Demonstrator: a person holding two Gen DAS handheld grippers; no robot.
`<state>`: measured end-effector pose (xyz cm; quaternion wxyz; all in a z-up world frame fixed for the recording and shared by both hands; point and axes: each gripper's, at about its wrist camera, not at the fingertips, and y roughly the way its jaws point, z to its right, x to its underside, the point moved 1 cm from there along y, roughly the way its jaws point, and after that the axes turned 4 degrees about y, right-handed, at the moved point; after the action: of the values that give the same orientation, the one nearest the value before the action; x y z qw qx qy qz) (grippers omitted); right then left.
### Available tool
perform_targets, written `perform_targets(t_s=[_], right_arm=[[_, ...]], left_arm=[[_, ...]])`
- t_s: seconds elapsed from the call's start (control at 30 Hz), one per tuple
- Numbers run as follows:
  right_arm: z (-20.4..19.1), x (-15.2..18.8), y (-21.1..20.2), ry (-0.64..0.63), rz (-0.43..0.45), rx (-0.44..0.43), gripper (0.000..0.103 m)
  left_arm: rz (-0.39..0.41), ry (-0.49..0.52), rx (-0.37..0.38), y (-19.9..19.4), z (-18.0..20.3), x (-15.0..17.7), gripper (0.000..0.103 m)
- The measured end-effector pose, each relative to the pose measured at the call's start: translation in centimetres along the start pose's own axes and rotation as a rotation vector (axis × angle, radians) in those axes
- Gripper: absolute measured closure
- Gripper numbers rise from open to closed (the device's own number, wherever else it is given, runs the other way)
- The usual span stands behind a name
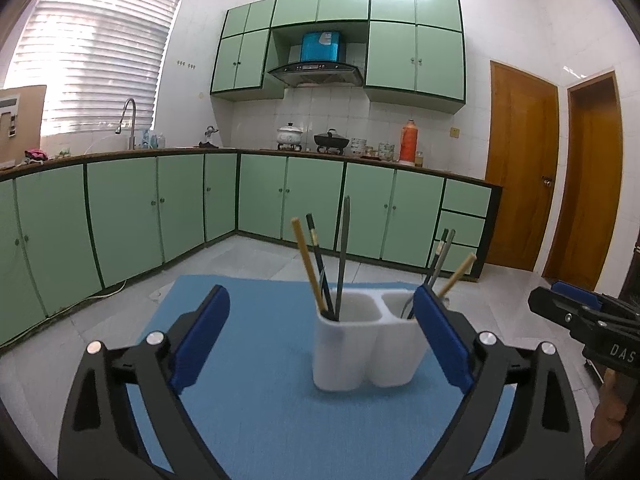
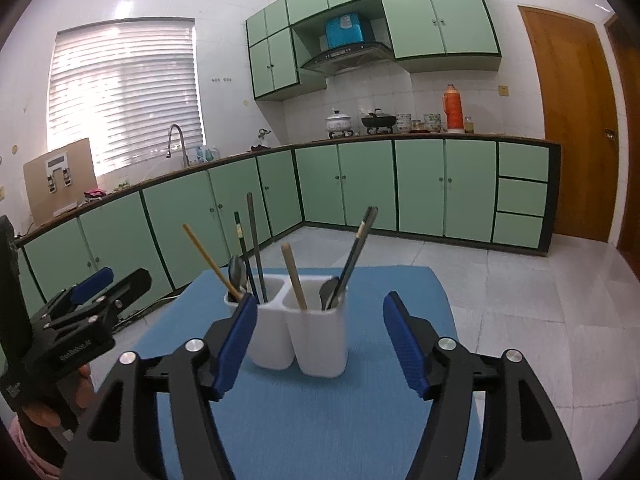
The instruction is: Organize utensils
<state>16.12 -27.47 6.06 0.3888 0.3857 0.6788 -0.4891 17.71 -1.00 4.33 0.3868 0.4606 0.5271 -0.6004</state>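
Standing nearest in each wrist view, the left gripper (image 1: 322, 340) and the right gripper (image 2: 320, 340) both have their blue fingers (image 1: 200, 336) well apart and hold nothing. Item: blue mat (image 1: 256, 408) covering the worktop, bare of loose utensils wherever it shows. Item: white two-compartment holder (image 2: 298, 332), upright on the mat, just ahead of both grippers and between the lines of their fingers. Contents, one compartment: a pale wooden chopstick (image 2: 211, 261), a dark chopstick (image 2: 242, 250), a grey chopstick (image 2: 255, 246) and a spoon (image 2: 237, 270). Contents, other compartment: a pale wooden chopstick (image 2: 294, 276), two dark chopsticks (image 2: 358, 246) leaning outward, and a spoon (image 2: 330, 289). By this reading the sorting looks nearly or wholly done. Hazards: the long handles lean well past the rim, so a finger swept close could catch one and flick it out; the holder looks light and top-heavy, so a nudge on its wall could tip it or slide it on the mat. Far field: green kitchen cabinets (image 2: 360, 184), not involved.
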Motion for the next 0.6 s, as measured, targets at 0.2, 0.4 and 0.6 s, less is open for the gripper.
perform_targets(t_s=[0.2, 0.4, 0.6], right_arm=[[0.6, 1.4, -1.5, 0.002, -0.003, 0.027, 0.022], [0.6, 2.9, -2.4, 0.000, -0.033, 0.050, 0.011], [0.4, 3.5, -3.4, -0.008, -0.067, 0.099, 0.009]], left_arm=[[-0.039, -0.011, -0.011, -1.5, -0.3, 1.2, 0.005], [-0.099, 0.013, -0.039, -2.5, -0.2, 2.1, 0.005], [-0.157, -0.003, -0.022, -4.0, 0.1, 2.4, 0.005]])
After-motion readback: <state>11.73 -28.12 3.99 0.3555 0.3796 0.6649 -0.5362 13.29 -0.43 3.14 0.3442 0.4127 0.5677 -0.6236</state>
